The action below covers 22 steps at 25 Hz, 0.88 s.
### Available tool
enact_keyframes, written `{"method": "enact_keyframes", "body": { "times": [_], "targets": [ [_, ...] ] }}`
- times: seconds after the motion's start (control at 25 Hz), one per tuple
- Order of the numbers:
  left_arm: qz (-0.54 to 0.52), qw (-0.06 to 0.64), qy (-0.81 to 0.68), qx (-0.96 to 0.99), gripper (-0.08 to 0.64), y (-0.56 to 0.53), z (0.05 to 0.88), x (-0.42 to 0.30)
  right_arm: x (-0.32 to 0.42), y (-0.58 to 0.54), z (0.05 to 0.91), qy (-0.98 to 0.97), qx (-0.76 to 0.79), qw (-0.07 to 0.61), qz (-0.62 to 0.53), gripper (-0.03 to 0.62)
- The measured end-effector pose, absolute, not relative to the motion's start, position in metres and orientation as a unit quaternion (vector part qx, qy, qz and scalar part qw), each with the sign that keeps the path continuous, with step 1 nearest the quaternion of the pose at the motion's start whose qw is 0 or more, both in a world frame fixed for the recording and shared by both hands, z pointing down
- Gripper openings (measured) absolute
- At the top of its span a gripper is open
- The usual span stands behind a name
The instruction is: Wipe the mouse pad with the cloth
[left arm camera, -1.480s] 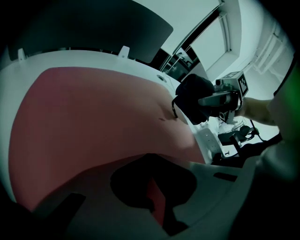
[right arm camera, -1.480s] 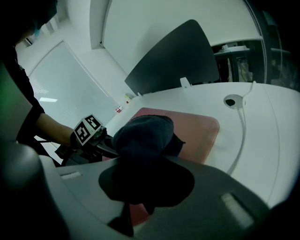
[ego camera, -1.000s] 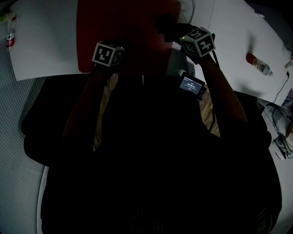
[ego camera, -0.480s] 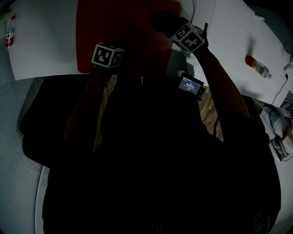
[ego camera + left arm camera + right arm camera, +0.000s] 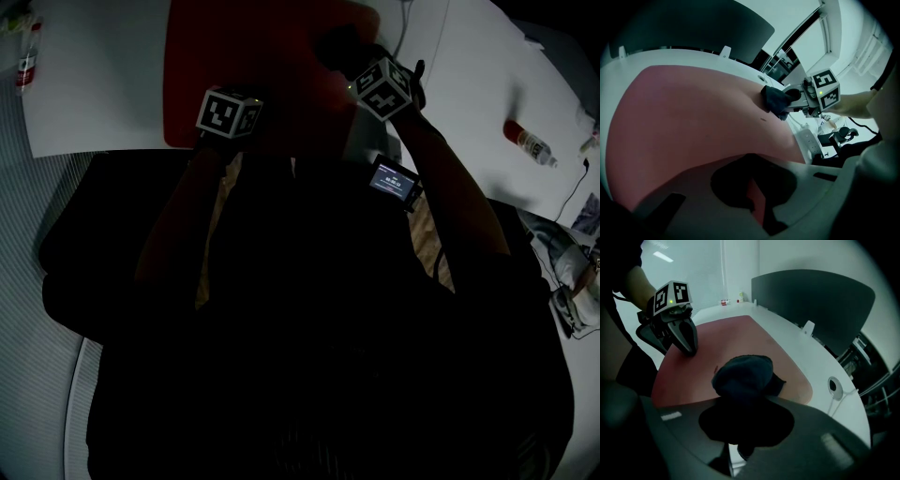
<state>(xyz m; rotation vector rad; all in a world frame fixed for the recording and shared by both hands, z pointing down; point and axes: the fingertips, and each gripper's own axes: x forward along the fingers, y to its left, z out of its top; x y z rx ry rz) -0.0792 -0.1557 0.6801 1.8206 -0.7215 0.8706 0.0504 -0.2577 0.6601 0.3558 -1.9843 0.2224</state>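
The mouse pad [image 5: 740, 333], a red sheet, lies flat on the white bench [image 5: 820, 366] and spreads out under and ahead of both claws. The left claw [image 5: 688, 348] has its jaws drawn together to a point, and the tips press down on the pad close to its near edge. This looks like a pinning hold, meant to stop the pad sliding while it is rubbed. The right claw [image 5: 787, 99] is clamped on the cloth [image 5: 743, 373], a dark bundle bunched in front of its jaws. The underside of the bundle rests on the pad's surface towards the far right corner, well apart from the left claw's tips. Gripping the cloth as a wad rather than spread open likely gives a firm pad to push with. Judging by this, the wiping stroke is under way, with most of the red surface between the two claws yet to be covered.
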Motion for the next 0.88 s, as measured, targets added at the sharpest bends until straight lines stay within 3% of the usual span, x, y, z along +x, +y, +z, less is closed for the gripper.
{"method": "enact_keyframes", "body": {
  "times": [0.16,0.4,0.56,0.72,0.88],
  "targets": [
    [0.350,0.480,-0.299,0.747,0.008,-0.153,0.680,-0.077,0.045,-0.244,0.662,-0.824,0.162,0.533,0.107,0.067],
    [0.364,0.473,-0.305,0.742,0.008,-0.154,0.674,-0.078,-0.012,-0.174,0.658,-0.839,0.062,0.528,0.120,0.067],
    [0.362,0.475,-0.296,0.745,0.008,-0.155,0.675,-0.079,-0.028,-0.146,0.664,-0.837,-0.034,0.545,0.036,0.067],
    [0.359,0.480,-0.298,0.743,0.008,-0.155,0.674,-0.078,-0.020,-0.157,0.664,-0.840,-0.072,0.535,0.059,0.067],
    [0.357,0.481,-0.305,0.741,0.008,-0.155,0.678,-0.078,0.014,-0.221,0.664,-0.838,0.009,0.541,0.069,0.067]
  ]
}}
